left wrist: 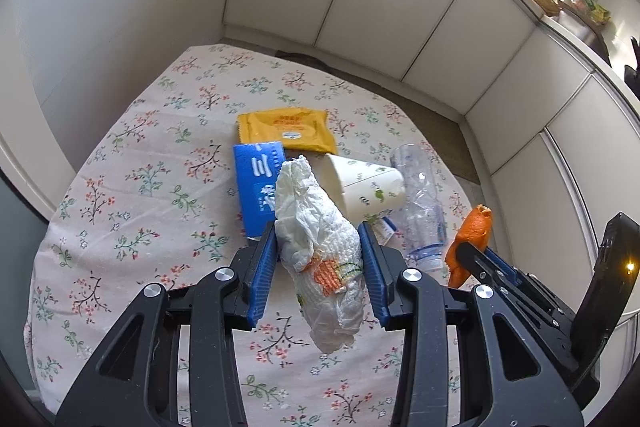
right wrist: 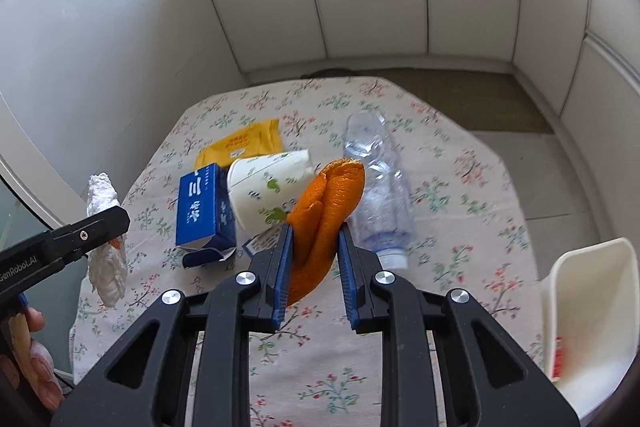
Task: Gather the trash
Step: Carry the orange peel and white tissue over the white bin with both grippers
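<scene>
Right wrist | bottle (right wrist: 376, 187), cup (right wrist: 266, 187), box (right wrist: 204, 207) behind peel (right wrist: 324, 215)

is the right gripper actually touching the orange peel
Touching. The right wrist view shows the right gripper with both blue pads pressed against the orange peel.

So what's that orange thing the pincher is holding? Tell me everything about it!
It looks like an orange peel: bright orange and bumpy outside, curled and folded in on itself into a long shape. The right gripper has it pinched between its blue pads, lifted above the flowery tablecloth. Its top pokes up past the fingers and its lower end hangs below them. Only the pads seem to touch it. The left wrist view shows a ragged tip.
</scene>
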`<act>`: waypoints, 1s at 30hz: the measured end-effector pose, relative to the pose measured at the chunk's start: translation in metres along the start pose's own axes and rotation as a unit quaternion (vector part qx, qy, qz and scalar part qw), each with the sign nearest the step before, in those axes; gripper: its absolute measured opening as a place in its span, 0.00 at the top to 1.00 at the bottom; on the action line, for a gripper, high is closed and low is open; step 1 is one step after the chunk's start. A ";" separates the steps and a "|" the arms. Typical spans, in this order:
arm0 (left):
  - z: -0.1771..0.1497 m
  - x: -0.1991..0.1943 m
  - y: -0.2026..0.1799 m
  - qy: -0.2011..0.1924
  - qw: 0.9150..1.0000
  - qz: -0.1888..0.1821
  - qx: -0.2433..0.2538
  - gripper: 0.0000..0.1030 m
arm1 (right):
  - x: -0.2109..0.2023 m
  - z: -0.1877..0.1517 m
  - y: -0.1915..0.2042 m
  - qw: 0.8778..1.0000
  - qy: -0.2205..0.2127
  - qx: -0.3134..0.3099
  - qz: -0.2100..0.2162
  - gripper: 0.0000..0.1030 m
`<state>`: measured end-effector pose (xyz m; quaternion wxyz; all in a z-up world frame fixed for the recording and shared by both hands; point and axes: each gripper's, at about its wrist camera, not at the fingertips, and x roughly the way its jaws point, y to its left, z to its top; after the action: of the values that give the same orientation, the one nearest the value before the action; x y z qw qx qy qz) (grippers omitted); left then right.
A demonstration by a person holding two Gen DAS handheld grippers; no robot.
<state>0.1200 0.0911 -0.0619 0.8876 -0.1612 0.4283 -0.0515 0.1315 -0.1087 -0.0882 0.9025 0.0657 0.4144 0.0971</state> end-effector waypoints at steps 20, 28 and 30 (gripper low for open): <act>-0.006 0.001 -0.067 -0.024 0.998 -0.042 0.046 0.63 | -0.052 0.001 -0.047 0.997 -0.050 -0.006 -0.055 0.78; -0.014 0.004 -0.098 -0.025 0.996 -0.061 0.067 0.63 | -0.073 -0.002 -0.074 0.995 -0.061 0.005 -0.077 0.78; -0.015 0.005 -0.105 -0.025 0.995 -0.065 0.071 0.63 | -0.079 -0.002 -0.083 0.994 -0.065 0.009 -0.084 0.78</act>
<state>0.1161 -0.0126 -0.0395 0.9021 -0.1264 0.3897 -0.1354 0.0893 -0.2071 -0.0480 0.9317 0.0446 0.3602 0.0133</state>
